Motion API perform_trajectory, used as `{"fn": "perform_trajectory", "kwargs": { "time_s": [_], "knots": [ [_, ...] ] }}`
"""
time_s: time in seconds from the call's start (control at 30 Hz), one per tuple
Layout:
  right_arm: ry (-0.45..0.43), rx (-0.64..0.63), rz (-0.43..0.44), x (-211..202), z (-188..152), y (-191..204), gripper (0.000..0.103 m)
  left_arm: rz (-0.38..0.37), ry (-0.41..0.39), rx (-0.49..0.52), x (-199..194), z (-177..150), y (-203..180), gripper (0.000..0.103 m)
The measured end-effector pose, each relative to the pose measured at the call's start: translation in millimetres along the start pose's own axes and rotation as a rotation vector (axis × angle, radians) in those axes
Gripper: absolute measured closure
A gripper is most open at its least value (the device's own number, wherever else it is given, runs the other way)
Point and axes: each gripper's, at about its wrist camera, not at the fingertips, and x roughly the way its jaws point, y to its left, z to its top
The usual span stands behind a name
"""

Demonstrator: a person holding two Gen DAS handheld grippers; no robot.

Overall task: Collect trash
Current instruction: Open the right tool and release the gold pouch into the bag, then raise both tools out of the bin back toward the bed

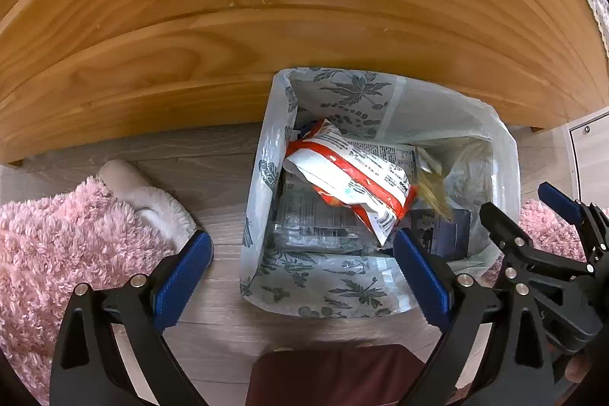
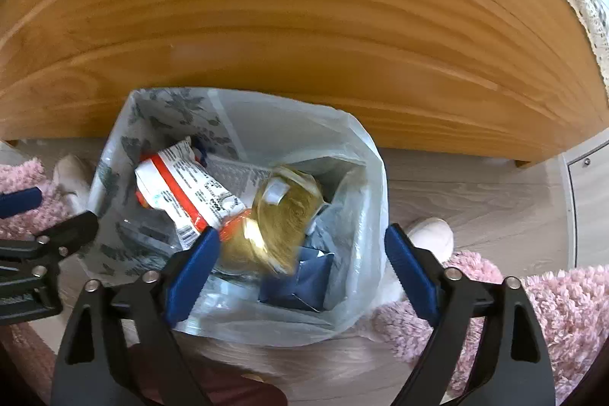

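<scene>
I hold both grippers over the lined bin (image 2: pixel 365 177). Right gripper (image 2: pixel 300 265) jaws spread wide, gripping nothing — a blurred golden wrapper (image 2: pixel 281 223), probably mid-fall, sits between them at 12 o'clock above the trash. Left gripper (image 1: pixel 302 265) also wide open, empty. Risk: the wrapper catches the red-and-white packet (image 2: pixel 186 193) and slides out — the liner rim sags.

A pale grey wood-grain plank floor (image 1: pixel 213 326) carries a rectangular bin lined with a translucent leaf-printed plastic bag (image 1: pixel 266 162), standing against a honey-coloured wooden panel (image 1: pixel 266 25). Fluffy pink slippers with white toes (image 1: pixel 68 234) rest on the floor either side of the bin.
</scene>
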Motion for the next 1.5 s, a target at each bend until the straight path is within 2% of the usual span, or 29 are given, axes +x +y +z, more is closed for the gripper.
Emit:
{"fn": "perform_trajectory", "kwargs": {
  "time_s": [0.5,0.7,0.8,1.1,1.2,1.33,1.5],
  "knots": [
    [-0.012,0.031,-0.001,-4.9,-0.8,-4.9,0.018,-0.002,-0.008,0.002,-3.6,-1.5,0.4,0.01],
    [-0.056,0.012,-0.012,-17.9,-1.6,-4.6,0.018,-0.012,-0.028,0.009,-10.6,-2.3,-3.4,0.01],
    [-0.105,-0.014,-0.026,-29.8,-1.9,-0.9,0.018,-0.011,-0.074,0.023,-22.5,-1.6,-5.1,0.01],
    [-0.294,-0.049,-0.031,-76.4,-1.4,-0.3,0.018,-0.003,-0.281,0.09,-77.1,-0.9,-13.2,0.01],
    [-0.352,-0.033,-0.008,-93.3,-2.0,-4.5,0.018,-0.016,-0.346,0.101,-96.6,-1.8,-14.4,0.01],
    [-0.403,-0.006,0.013,-109.3,-3.3,-10.6,0.018,0.006,-0.426,0.137,-119.6,-3.4,-18.1,0.01],
    [-0.467,0.031,0.032,-129.7,-0.5,-20.5,0.018,0.006,-0.488,0.154,-144.1,-5.4,-19.2,0.01]
  ]
}}
